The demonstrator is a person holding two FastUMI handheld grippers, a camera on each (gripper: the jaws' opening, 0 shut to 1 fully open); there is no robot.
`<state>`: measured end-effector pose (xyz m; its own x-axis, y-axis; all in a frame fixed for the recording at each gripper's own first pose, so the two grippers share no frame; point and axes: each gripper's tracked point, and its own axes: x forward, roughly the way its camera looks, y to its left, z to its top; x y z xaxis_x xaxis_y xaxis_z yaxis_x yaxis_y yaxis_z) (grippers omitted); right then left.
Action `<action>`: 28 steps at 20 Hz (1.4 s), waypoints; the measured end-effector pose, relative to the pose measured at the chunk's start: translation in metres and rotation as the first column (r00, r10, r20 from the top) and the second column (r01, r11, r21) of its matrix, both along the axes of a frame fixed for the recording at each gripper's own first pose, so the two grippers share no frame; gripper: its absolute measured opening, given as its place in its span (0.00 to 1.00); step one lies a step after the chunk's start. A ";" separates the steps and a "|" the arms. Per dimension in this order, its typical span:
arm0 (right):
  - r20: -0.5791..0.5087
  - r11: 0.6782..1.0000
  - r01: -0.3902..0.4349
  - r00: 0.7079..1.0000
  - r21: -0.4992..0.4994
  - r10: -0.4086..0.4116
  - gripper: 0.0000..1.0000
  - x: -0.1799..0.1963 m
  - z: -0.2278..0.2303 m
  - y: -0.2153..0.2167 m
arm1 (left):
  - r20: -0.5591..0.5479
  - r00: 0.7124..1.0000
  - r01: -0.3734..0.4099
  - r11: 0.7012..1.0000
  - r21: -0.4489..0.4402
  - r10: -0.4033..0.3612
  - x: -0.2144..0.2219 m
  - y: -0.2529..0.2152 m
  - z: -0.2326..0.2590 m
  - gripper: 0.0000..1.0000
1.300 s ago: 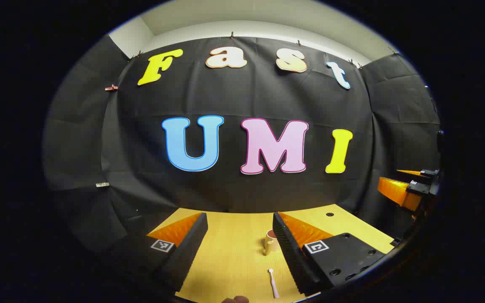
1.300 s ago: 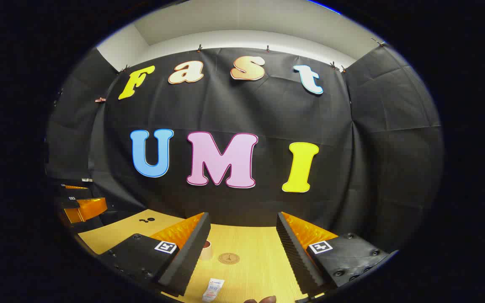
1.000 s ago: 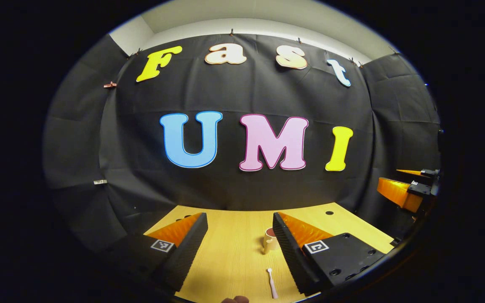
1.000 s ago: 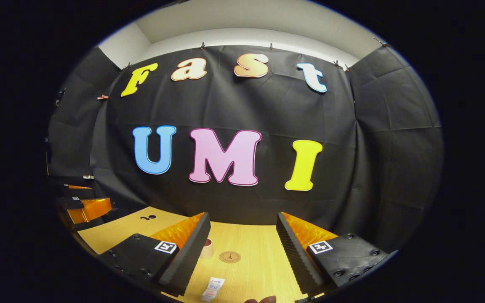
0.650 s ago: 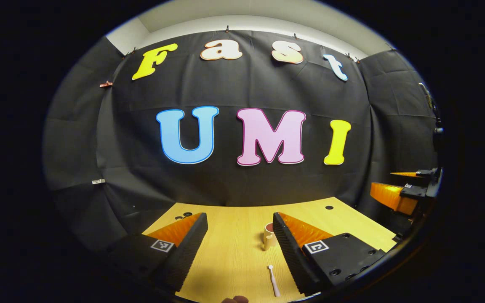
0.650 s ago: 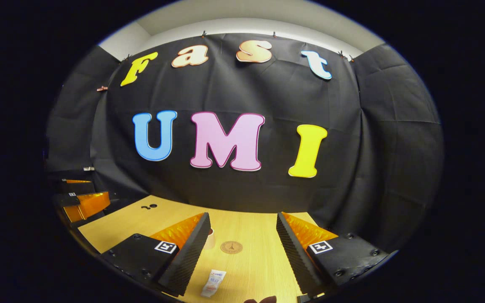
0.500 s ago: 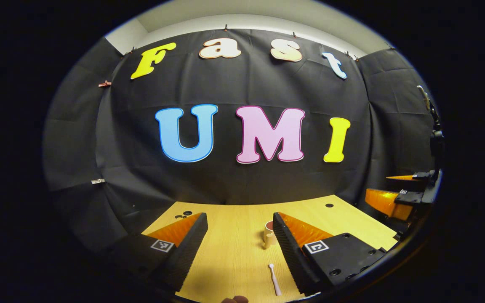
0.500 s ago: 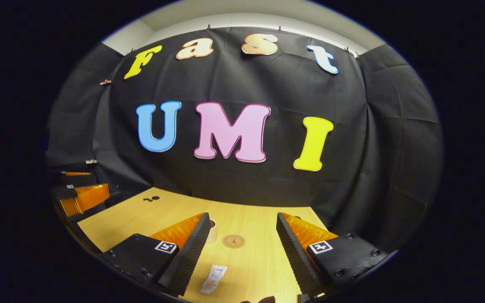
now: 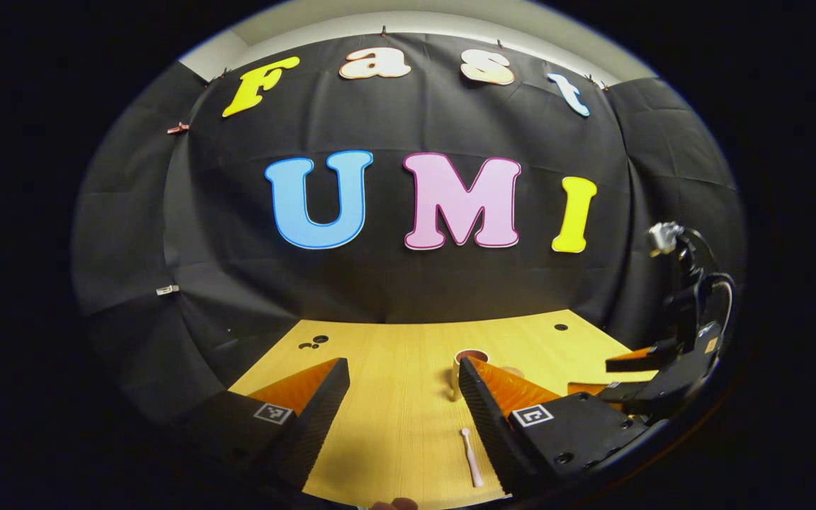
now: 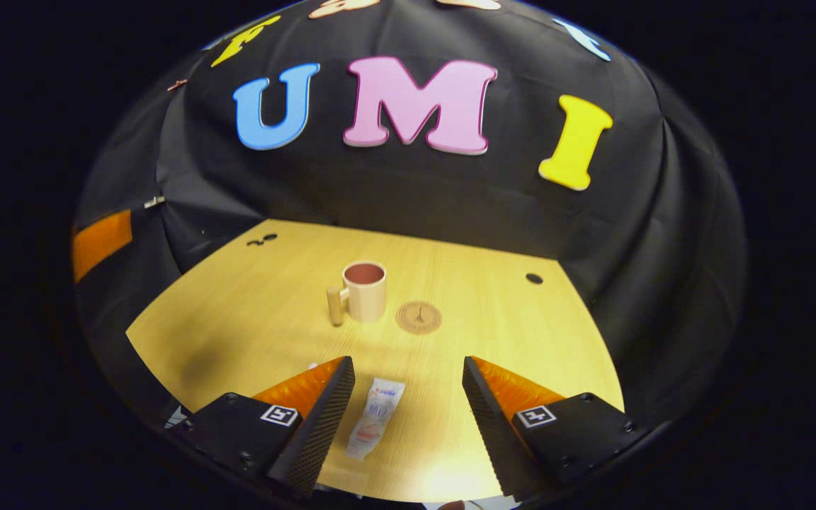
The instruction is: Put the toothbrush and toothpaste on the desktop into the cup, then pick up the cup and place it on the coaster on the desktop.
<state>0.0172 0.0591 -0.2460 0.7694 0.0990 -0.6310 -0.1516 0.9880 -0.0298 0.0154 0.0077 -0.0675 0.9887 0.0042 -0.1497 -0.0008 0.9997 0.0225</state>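
Your left gripper point(image 9: 401, 397) is hovering over the wooden desktop point(image 9: 394, 354) with its fingers spread wide, gripping nothing. In the left gripper view, the toothbrush point(image 9: 471, 457) is lying flat just inside the right-hand finger, and the cup point(image 9: 466, 358) is standing beyond that finger's tip. Your right gripper point(image 10: 408, 397) is also hanging spread apart and empty. In the right gripper view, the toothpaste tube point(image 10: 375, 418) is lying on the desktop between its fingers, nearer the left one. Farther off, the cup is sitting upright with its handle point(image 10: 336, 306) turned left, and the round coaster point(image 10: 418, 317) is lying just to its right, bare.
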 end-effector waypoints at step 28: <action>-0.552 0.992 0.128 0.827 0.003 -0.105 0.46 -0.019 -0.168 0.023 | -0.147 0.987 -0.077 0.995 -0.058 0.067 0.002 0.010 -0.077 0.96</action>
<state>-0.0013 0.0825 -0.4145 0.3040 0.0637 -0.9505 -0.0156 0.9980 0.0619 0.0169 0.0172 -0.1447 0.9541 0.0603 -0.2933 -0.0741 0.9966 -0.0361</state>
